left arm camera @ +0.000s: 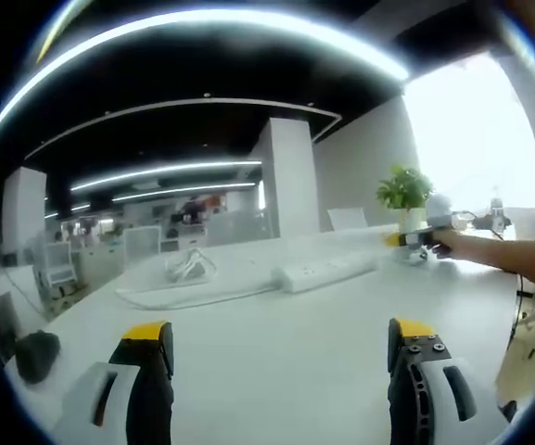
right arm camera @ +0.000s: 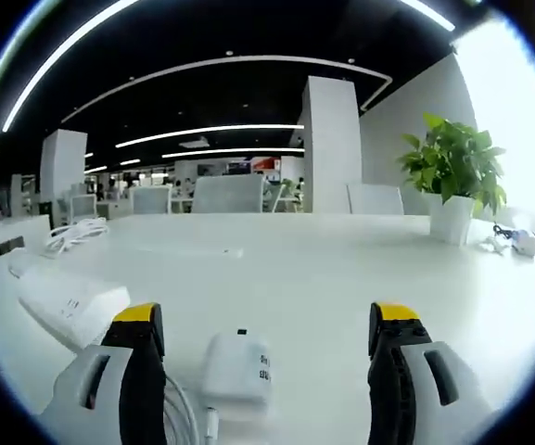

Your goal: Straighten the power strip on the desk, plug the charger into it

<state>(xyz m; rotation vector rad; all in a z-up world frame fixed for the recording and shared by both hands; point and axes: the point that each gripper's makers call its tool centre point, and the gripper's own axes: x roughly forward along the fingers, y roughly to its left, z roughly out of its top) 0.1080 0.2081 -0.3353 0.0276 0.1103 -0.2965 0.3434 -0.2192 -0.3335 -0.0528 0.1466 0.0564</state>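
Observation:
The white power strip (left arm camera: 327,272) lies at an angle on the white desk (left arm camera: 276,371), well ahead of my left gripper (left arm camera: 281,345), which is open and holds nothing. Its white cable lies coiled (left arm camera: 190,267) further left. In the right gripper view the strip's end (right arm camera: 68,301) sits at the left. The white charger (right arm camera: 239,363) rests on the desk between the wide-apart jaws of my right gripper (right arm camera: 267,324), untouched by either, its cable (right arm camera: 188,408) trailing toward the camera. The right gripper (left arm camera: 420,238) also appears past the strip, held by a person's arm (left arm camera: 494,252).
A potted plant (right arm camera: 457,171) in a white pot stands at the desk's far right, with small items (right arm camera: 527,243) beside it. A black object (left arm camera: 35,355) lies at the near left edge. White chairs (right arm camera: 225,195) line the far side.

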